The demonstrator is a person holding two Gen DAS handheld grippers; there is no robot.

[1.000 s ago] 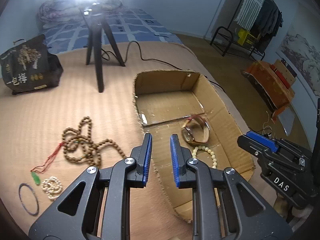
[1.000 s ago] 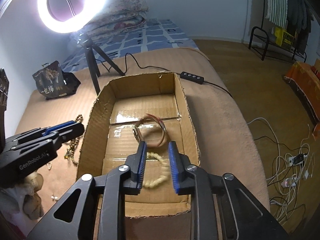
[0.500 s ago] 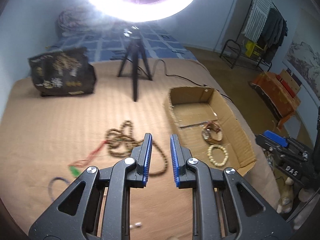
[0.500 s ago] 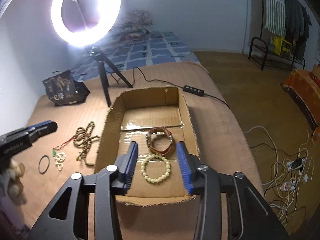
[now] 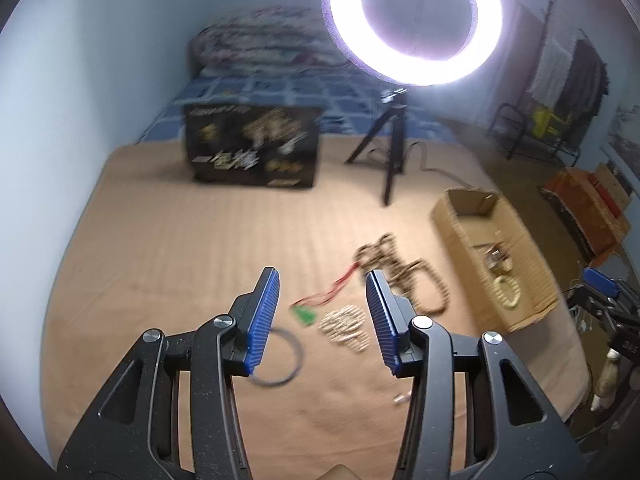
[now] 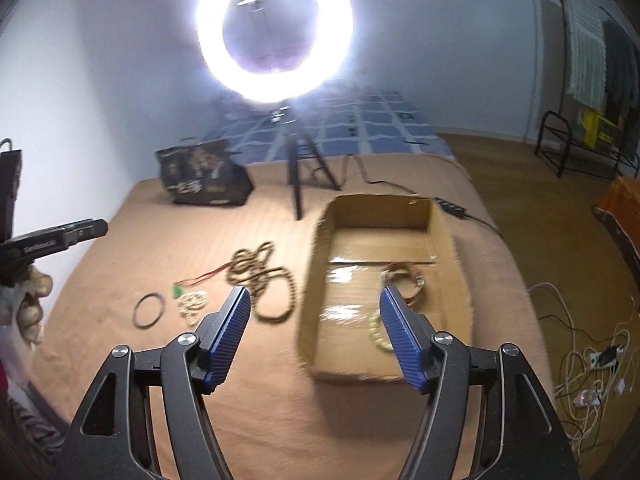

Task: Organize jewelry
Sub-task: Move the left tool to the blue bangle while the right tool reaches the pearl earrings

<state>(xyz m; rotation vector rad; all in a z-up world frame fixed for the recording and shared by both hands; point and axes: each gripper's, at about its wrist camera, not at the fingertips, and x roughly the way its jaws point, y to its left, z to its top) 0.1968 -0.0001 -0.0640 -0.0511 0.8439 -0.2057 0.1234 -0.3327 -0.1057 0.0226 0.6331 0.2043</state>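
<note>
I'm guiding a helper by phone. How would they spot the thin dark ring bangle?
Find the open cardboard box on the tan blanket. Left of it lies a pile of jewelry; the thin dark ring bangle is leftmost, beside the small white bead bracelet. It alone is a plain, smooth hoop without beads.

Motion blur smears most of the left wrist view: the long string of brown wooden beads (image 5: 400, 270) reads as streaks, and the small heap of pale beads (image 5: 346, 324) beside it cannot be resolved into single beads. The thin dark ring (image 5: 280, 356) is half hidden behind the left gripper's blue pad. Print on the black paper bag (image 5: 252, 146) is unreadable. In the right wrist view, the pale bead bracelet (image 6: 376, 330) inside the brown cardboard box (image 6: 316, 280) is partly covered by the right gripper's finger, and the brown strap watch (image 6: 404, 278) is blurred.
</note>
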